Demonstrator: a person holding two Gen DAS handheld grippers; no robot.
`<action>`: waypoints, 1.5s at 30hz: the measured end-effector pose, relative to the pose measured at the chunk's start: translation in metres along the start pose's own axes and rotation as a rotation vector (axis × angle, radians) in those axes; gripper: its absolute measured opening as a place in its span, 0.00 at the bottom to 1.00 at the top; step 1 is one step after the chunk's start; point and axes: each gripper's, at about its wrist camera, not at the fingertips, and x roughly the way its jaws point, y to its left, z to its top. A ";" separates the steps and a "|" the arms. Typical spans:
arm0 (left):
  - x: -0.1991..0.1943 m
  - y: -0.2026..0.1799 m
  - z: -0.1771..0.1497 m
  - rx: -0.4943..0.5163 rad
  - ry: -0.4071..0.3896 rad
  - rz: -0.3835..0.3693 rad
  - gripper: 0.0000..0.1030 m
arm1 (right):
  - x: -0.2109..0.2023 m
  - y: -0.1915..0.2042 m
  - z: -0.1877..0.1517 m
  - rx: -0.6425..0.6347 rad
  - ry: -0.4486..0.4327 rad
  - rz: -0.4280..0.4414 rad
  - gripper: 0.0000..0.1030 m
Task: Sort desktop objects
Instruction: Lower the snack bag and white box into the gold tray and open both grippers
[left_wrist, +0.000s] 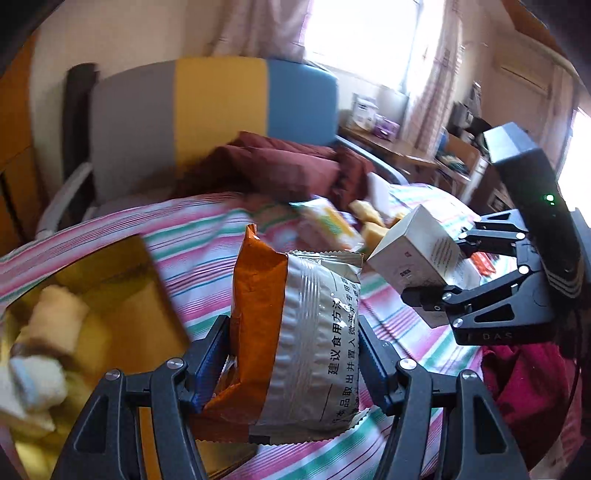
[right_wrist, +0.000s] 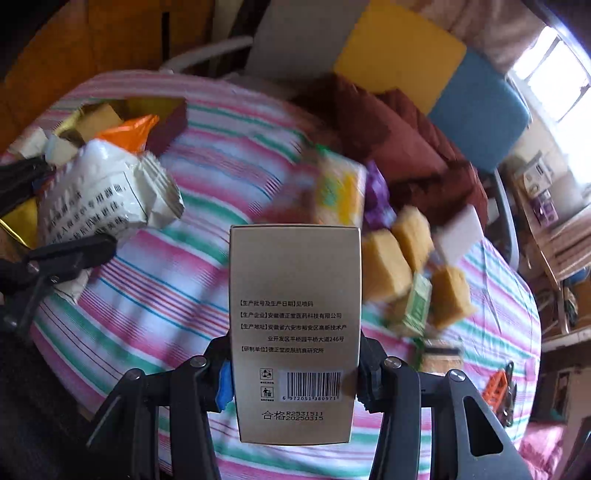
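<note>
Orange and silver foil makes the snack bag (left_wrist: 295, 339), and the left gripper (left_wrist: 295, 369) has its jaws closed on the lower part of this bag, so it stands upright above the striped cloth (left_wrist: 192, 258). In the left wrist view a golden box (left_wrist: 122, 295) with some small packets inside lies at about 9 o'clock from the bag, just beside it. The right gripper (right_wrist: 295, 373) has its jaws pressed on the two sides of a beige carton (right_wrist: 295, 332), near the end with the barcode; the carton also is lifted above the cloth. In the right wrist view a heap of yellow blocks (right_wrist: 402, 266) and other packets lies at about 2 o'clock from the carton.

I think some risks are here. The bag is soft and full of air, so it may slide or twist between the pads. The carton is held near one end, and its long free end may tip. Both loads are near each other, so they may collide.
</note>
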 end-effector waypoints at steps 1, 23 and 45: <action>-0.005 0.006 -0.003 -0.009 -0.006 0.013 0.64 | -0.002 0.008 0.005 -0.007 -0.020 -0.006 0.49; -0.077 0.126 -0.070 -0.268 -0.064 0.281 0.64 | -0.032 0.148 0.063 -0.111 -0.284 0.006 0.49; -0.089 0.170 -0.102 -0.367 -0.047 0.414 0.64 | -0.018 0.211 0.086 -0.130 -0.301 0.079 0.49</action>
